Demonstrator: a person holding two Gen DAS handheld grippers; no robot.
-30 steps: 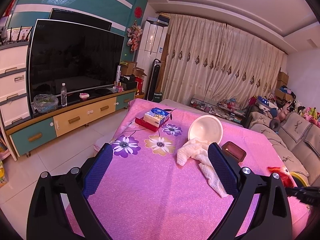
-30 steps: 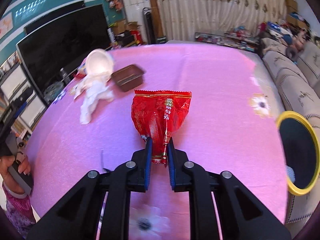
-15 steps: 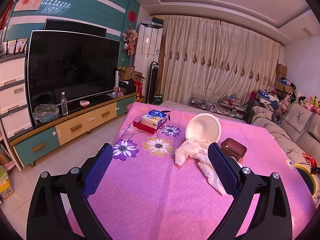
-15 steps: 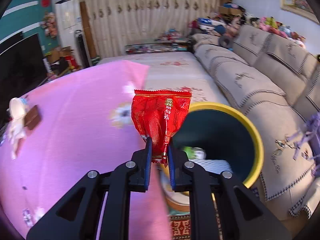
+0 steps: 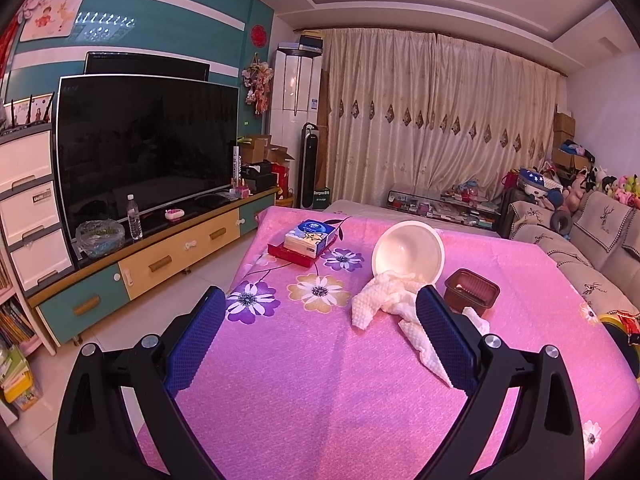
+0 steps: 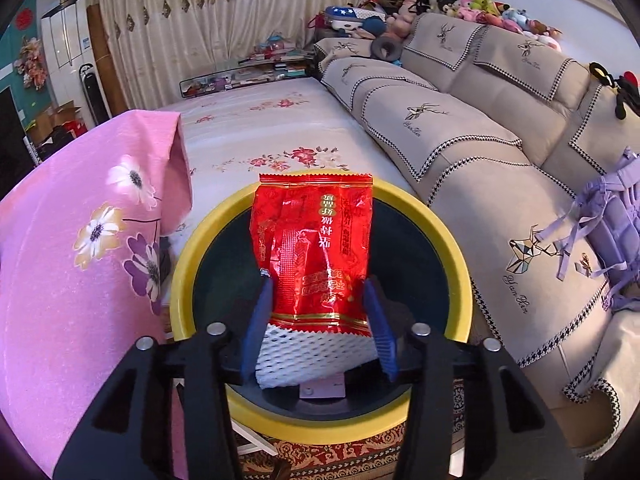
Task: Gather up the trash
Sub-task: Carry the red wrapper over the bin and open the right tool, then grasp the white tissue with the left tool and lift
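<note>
Red snack wrapper (image 6: pixel 316 248) sits between R tongs (image 6: pixel 316 320), directly over yellow-rimmed bin (image 6: pixel 188 264); jaws have just been opening, pads off wrapper. L tongs (image 5: pixel 320 340) wide open, empty, above pink surface (image 5: pixel 320 400) w/ white cloth (image 5: pixel 384 300).

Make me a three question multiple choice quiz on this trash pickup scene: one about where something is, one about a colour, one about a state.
1. Where is the red snack wrapper?
A. Over the bin's opening
B. On the sofa
C. Inside the white bowl

2. What colour is the rim of the trash bin?
A. Red
B. Yellow
C. White

3. How does the right gripper stand?
A. Clamped flat on the wrapper
B. Out of view
C. Jaws parted beside the wrapper

Answers: 1 A, the wrapper hangs in front of the dark bin mouth. 2 B, a yellow ring edges the bin. 3 C, the jaws have just been opening, and the blue pads stand at the wrapper's two sides.
</note>
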